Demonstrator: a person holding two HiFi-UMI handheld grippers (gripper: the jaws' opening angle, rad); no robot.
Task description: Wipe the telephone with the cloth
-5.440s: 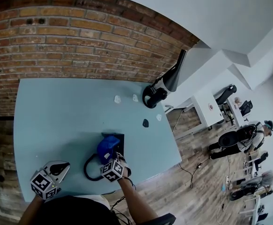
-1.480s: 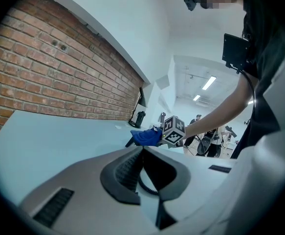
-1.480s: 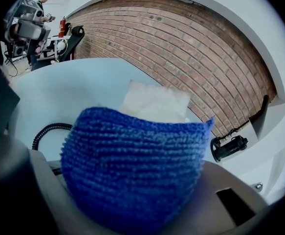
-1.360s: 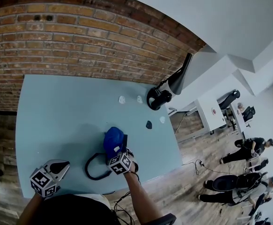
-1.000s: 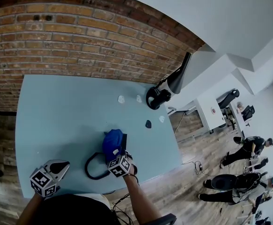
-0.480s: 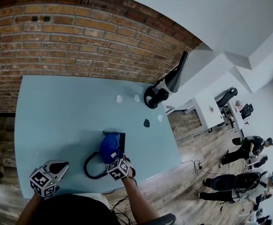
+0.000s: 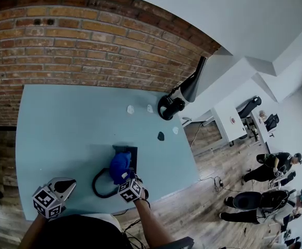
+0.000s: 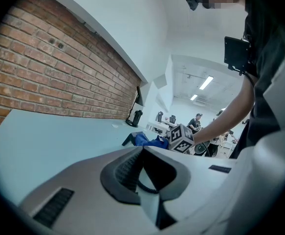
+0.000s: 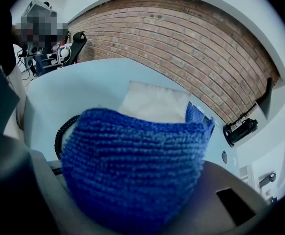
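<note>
Your right gripper (image 7: 124, 176) is clamped tight on the blue cloth (image 9: 132, 175). The cloth bulges out past the fingers and fills most of the right gripper view. Right at those fingertips sits the telephone (image 7: 129, 152), a dark block on the pale blue table (image 7: 62, 123). From the head view the cloth lies over its near side, so only the far edge and the right flank show. The coiled cord (image 7: 100, 184) loops out to the left of your right fingers and curves back toward you.

Over on your left, the left gripper (image 8: 142, 150) has its fingers closed against each other with nothing held. The tips meet, and a small gap behind them shows a sliver of table and a bit of cord. It sits low by the table's near edge, well apart from the right fingers. Straight ahead of the left fingertips you see the telephone, the cloth on it, and your right gripper's marker cube (image 8: 181, 138) just beside the cloth.

Far beyond the right fingertips, toward the brick wall (image 7: 88, 45), a black lamp (image 7: 171, 106) stands at the table's far corner. Near it are two small white scraps (image 7: 130, 109). Between the lamp and your fingertips a small dark piece (image 7: 161, 136) lies alone on the table.
</note>
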